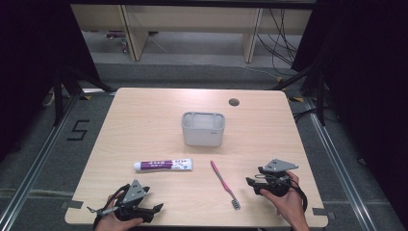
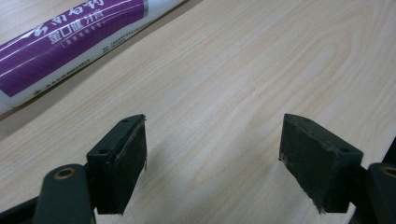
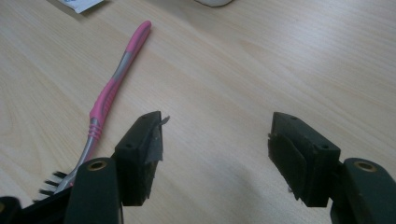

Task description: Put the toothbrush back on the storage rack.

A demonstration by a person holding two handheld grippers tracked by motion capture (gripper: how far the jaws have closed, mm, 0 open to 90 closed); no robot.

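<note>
Both hands sit right at the near edge of the table (image 1: 144, 115), each one wrapped around a black gripper; left gripper (image 1: 156, 208) has its jaws spread apart with nothing but bare wood between them, and the right gripper (image 1: 251, 181) is the same deal, jaws wide and empty, hovering just to the right of the toothbrush (image 1: 223, 184); that brush is pink and grey, lying flat with its dark bristles toward the near edge and the handle angling away toward the middle. Toothpaste tube (image 1: 163, 165), white with a purple label, lies on its side left of the brush and a bit in front of the left gripper, cap end pointing left; in the left gripper view it's just off to the upper left of the jaws, not touching them. Grey holder cup (image 1: 203, 128) stands upright near the centre, well apart from both grippers. Tabletop is pale wood-grain laminate with rounded corners and a cable hole (image 1: 234, 102) near the far edge; floor around it is grey carpet with a "5" (image 1: 79, 130) marked at left; black curtains on both sides, light wooden furniture and loose cables at the back.
</note>
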